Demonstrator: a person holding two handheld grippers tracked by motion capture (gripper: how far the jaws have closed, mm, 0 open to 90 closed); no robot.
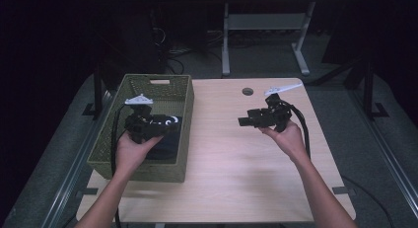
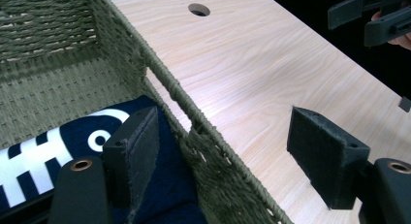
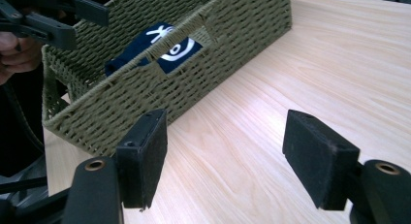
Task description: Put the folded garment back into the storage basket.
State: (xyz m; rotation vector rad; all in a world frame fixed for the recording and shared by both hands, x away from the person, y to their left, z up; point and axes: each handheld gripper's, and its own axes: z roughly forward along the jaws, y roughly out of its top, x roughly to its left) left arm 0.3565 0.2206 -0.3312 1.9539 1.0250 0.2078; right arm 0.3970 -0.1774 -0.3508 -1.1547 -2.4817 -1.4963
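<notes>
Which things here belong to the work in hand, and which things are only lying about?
Belonging to the work:
- woven basket
- dark blue cloth with white print, lying inside the basket
- left claw, open, astride the basket's wall
- right claw, open, above the table

Only lying about:
- wooden table with its round hole
- desk frame behind the table

A woven basket (image 1: 112,154) sits at the left edge of the worktop (image 1: 236,173), its long side running front to back. A folded cloth (image 1: 165,145) lies in the basket, toward its right wall. The left tool (image 1: 170,123) hangs over the basket, above the cloth. The right tool (image 1: 241,121) hangs over the worktop, well right of the basket. A round hole (image 1: 247,91) lies in the worktop near the far edge, behind the right tool.
</notes>
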